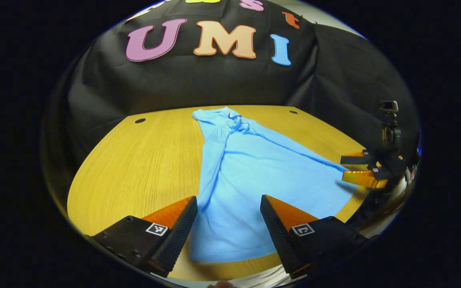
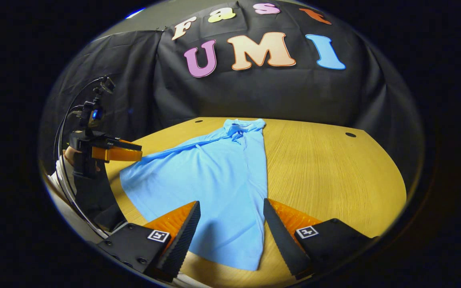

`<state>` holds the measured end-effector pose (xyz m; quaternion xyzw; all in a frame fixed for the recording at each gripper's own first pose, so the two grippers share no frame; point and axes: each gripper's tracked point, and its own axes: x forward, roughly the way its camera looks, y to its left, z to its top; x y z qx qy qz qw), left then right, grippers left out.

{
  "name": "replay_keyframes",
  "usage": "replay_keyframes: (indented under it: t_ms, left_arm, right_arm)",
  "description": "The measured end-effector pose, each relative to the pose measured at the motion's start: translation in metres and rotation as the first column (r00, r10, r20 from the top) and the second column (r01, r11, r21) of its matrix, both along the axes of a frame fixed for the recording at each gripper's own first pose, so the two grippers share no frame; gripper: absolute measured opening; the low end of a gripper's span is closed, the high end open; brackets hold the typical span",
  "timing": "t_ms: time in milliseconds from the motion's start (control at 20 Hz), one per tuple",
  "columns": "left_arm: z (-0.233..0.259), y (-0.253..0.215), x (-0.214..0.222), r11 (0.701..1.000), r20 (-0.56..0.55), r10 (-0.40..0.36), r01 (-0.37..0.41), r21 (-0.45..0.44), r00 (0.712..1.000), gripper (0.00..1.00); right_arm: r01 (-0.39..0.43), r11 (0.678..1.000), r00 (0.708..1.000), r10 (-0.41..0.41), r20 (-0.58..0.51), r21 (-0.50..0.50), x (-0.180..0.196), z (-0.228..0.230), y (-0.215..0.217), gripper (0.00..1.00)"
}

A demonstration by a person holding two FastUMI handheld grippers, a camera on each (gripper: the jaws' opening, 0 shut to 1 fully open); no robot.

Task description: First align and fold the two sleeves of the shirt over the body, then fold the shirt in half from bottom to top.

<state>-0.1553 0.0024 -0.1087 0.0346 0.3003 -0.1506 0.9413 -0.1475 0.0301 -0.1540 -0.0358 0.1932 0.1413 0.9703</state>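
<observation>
Desk (image 1: 134, 168) first: a wide wooden top with a rounded near edge, and two small dark holes (image 1: 140, 120) near its far corners, backed by the booth's black cloth wall (image 1: 198, 80). Spread down the middle of it lies the shirt (image 1: 250, 176), light blue, collar (image 1: 230, 118) up near the far edge and hem reaching almost to the near edge. Both sleeves already lie folded in over the body, so the cloth runs narrow at the collar and widens toward the hem, with a long crease along each side. The bottom half is not yet folded up.

Now the left tool (image 1: 229, 218): its two fingers are spread wide apart, hovering over the hem end of the shirt with blue cloth showing in the gap between them and nothing pinched. In the right gripper view it appears again at the desk's side edge, beside the shirt's corner, a hand (image 2: 68, 154) behind it and a small camera (image 2: 106, 85) on a stalk above it with a cable looping down.

Over to the right tool (image 2: 231, 220): also spread wide, nothing between the fingers, poised above the shirt's hem near its folded side edge, with bare wood on the outer side. In the left gripper view it sits at the desk's opposite side edge, just beside the shirt's hem corner, fingers apart.
</observation>
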Motion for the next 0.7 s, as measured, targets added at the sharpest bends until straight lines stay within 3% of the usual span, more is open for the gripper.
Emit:
replay_keyframes:
  t_ms: [100, 150, 350, 400, 500, 550, 600, 700]
  left_arm:
    - [-0.012, 0.004, -0.008, 1.000, -0.024, 0.012, -0.011, 0.019, 1.000, 0.96]
    - [-0.016, 0.006, -0.013, 1.000, -0.034, 0.016, -0.016, 0.023, 0.999, 0.96]
    - [-0.023, 0.013, -0.027, 0.999, -0.050, 0.041, -0.040, 0.012, 0.998, 0.96]
    - [-0.025, 0.015, -0.028, 0.999, -0.052, 0.046, -0.046, 0.013, 0.998, 0.96]
    - [-0.026, 0.015, -0.027, 0.998, -0.033, 0.048, -0.047, 0.033, 0.998, 0.96]
    - [-0.027, 0.016, -0.027, 0.998, -0.023, 0.047, -0.046, 0.050, 0.999, 0.95]
    - [-0.026, 0.015, -0.025, 0.997, -0.012, 0.053, -0.052, 0.051, 0.999, 0.95]
    - [-0.026, 0.013, -0.024, 0.998, -0.009, 0.054, -0.053, 0.044, 0.999, 0.96]
  right_arm:
    - [0.017, 1.000, 1.000, -0.017, -0.017, -0.001, -0.006, -0.003, -0.002, 0.94]
    - [0.024, 1.000, 0.999, -0.024, -0.029, 0.007, -0.010, -0.005, -0.002, 0.98]
    - [0.050, 0.999, 0.998, -0.050, -0.043, -0.008, -0.017, -0.014, -0.005, 0.98]
    - [0.053, 0.999, 0.997, -0.054, -0.048, -0.013, -0.018, -0.018, -0.005, 0.94]
    - [0.054, 0.998, 0.997, -0.056, -0.050, -0.031, -0.021, -0.019, -0.004, 0.98]
    - [0.053, 0.998, 0.997, -0.056, -0.055, -0.045, -0.022, -0.021, -0.004, 0.94]
    - [0.049, 0.997, 0.997, -0.052, -0.051, -0.056, -0.021, -0.021, -0.004, 0.98]
    - [0.045, 0.998, 0.998, -0.047, -0.052, -0.053, -0.023, -0.021, -0.002, 0.98]
